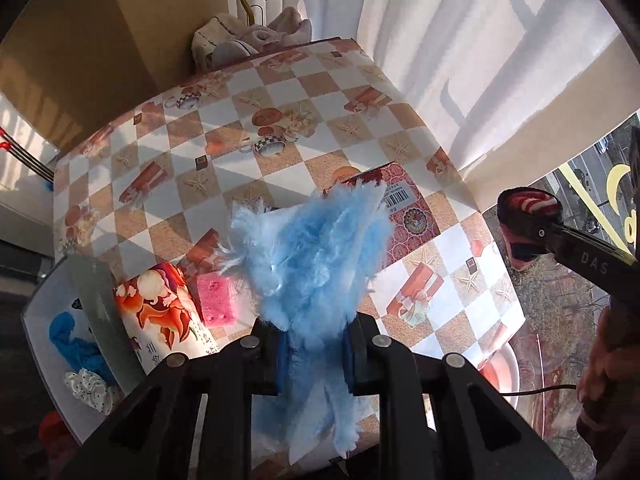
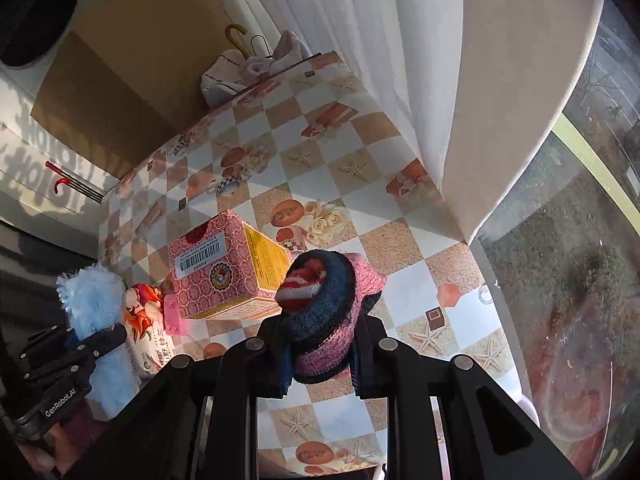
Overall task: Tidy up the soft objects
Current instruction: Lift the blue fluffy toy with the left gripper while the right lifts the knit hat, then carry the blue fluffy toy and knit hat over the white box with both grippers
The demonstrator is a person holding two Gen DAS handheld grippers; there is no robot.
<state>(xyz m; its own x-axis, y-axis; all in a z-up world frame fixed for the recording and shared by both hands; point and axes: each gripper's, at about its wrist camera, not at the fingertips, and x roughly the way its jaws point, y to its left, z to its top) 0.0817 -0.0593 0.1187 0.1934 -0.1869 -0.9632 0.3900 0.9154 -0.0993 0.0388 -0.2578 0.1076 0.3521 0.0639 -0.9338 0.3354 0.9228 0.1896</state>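
Observation:
In the left wrist view my left gripper (image 1: 314, 356) is shut on a fluffy light-blue soft item (image 1: 316, 256), held up over the checkered tablecloth (image 1: 280, 92). At the right edge of that view my right gripper (image 1: 534, 236) is clamped on a rolled knit item (image 1: 528, 204). In the right wrist view my right gripper (image 2: 320, 360) is shut on the same knit roll (image 2: 324, 304), which is pink, navy and red-and-white and is also off the table. My left gripper (image 2: 94, 342) with the blue fluffy item (image 2: 96, 300) shows at the left.
A pink patterned box (image 2: 216, 268) lies mid-table, with a floral tissue pack (image 2: 146, 320) and a pink sponge (image 2: 174, 316) beside it. A white bin (image 1: 44, 308) at the left holds a blue cloth (image 1: 76, 340) and a dotted cloth (image 1: 90, 390). Curtain (image 2: 360, 40) and window bound the right side.

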